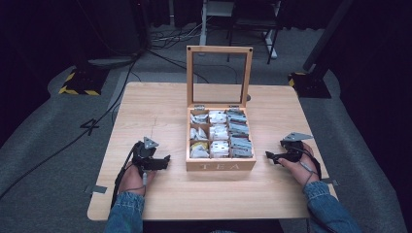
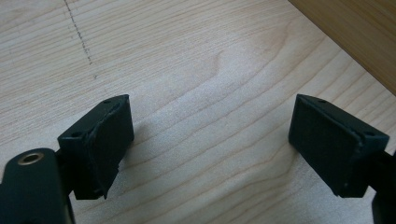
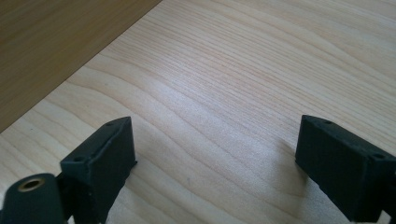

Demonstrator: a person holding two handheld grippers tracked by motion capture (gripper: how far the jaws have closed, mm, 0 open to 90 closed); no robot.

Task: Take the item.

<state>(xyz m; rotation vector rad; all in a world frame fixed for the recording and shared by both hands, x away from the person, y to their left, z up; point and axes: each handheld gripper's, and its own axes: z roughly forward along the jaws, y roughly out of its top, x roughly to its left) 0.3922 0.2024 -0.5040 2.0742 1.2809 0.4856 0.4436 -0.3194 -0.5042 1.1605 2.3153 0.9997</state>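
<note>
Both my left tool [image 1: 164,160] and right tool [image 1: 270,156] rest jaws apart, empty, flanking the tea box [image 1: 220,165]. I'd approach the tea bags [image 1: 218,132] from above, I judge.

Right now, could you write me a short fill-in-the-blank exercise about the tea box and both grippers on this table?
1. The lid of the tea box stands ____.
2. The word printed on the box's front wall is ____.
3. The left gripper and the right gripper rest on the table with their jaws ____.
4. The box lies ____ the two grippers.

Missing words: open; TEA; open; between
</note>
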